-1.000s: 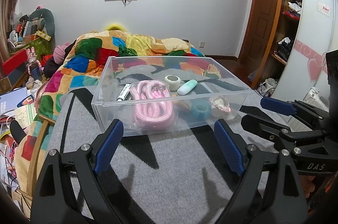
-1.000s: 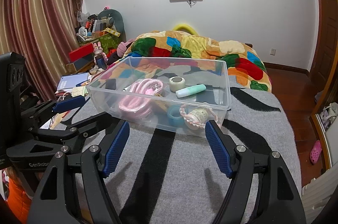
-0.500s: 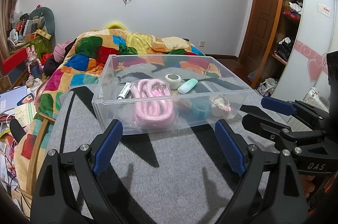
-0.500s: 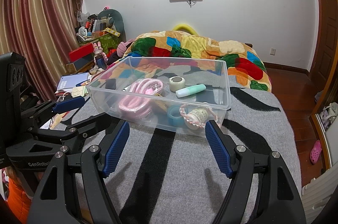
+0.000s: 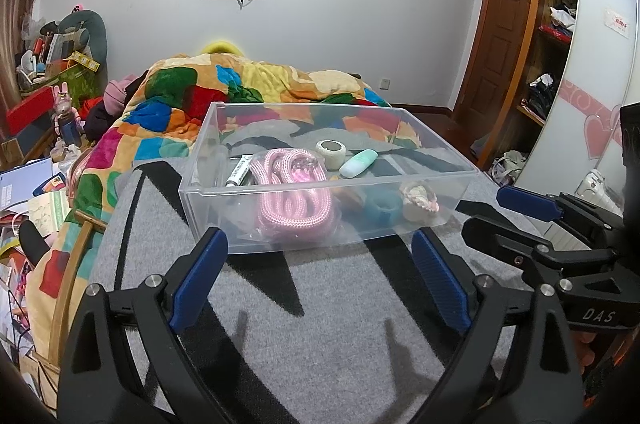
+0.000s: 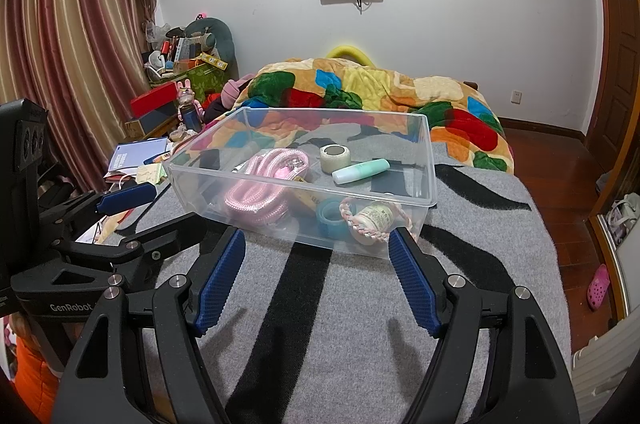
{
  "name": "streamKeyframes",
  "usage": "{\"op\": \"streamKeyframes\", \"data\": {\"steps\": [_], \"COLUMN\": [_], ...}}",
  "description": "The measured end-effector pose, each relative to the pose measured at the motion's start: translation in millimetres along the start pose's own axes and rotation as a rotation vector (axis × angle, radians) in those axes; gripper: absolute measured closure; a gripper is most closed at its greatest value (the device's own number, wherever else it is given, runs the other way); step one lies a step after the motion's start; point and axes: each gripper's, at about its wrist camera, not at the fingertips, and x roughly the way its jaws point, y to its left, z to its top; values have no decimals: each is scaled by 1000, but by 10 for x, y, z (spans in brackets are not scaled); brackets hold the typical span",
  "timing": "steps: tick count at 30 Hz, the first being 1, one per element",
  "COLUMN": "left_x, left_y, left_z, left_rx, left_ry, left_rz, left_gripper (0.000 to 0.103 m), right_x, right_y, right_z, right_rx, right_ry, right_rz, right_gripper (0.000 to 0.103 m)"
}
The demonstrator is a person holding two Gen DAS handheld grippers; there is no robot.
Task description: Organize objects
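Although nothing lay loose on the grey blanket with black stripes (image 6: pixel 360 324), we judged the sorting close to finished: every small item we could see sat inside the clear rectangular plastic bin (image 6: pixel 424 160), which rested on that blanket near the middle of the bed, just ahead of both tools. Our left gripper (image 5: pixel 320 276) had its blue-padded fingers spread wide and held nothing, and our right gripper (image 6: pixel 316 276) was likewise spread and unloaded, both hovering short of the bin's near wall without touching it.

Inside we counted a coiled pink braided rope (image 5: pixel 294 198), a white roll of tape (image 6: pixel 335 157), a mint-green capped tube (image 6: pixel 361 170), a teal ring of tape (image 6: pixel 331 218), a small white bottle wrapped in a pink-and-white braided cord (image 6: pixel 374 218) and a white marker pen (image 5: pixel 239 173) (part hidden behind the rope).

What was left, as far as we could judge, was at most tidying within the bin or moving it away.

From the left wrist view the bin's long axis ran side to side, its open top facing up. The mint-green tube lay flat, its long axis slanting across the bin floor toward the far right corner.
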Motion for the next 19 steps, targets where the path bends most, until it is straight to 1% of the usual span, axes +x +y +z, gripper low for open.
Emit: {"op": "streamKeyframes", "data": {"steps": [4,6,9,19], "left_x": [7,17,33,-30], "left_y": [-2,6,13,22], "left_z": [-9,-11,-22,-16], "left_rx": [-2,-3,-7,-15], "left_ry": [4,9,16,1], "left_rz": [-2,-5,-10,-14], "left_gripper": [9,9,9,6], "right_x": [-6,-20,-41,-66], "right_y": [-5,-16,-28,-38], "right_z": [-1,-3,0,2], "right_rx": [3,5,7,9], "right_ry": [-1,-5,-14,-17], "right_rz": [-2,-4,-7,-12], "right_gripper": [31,27,23,21]}}
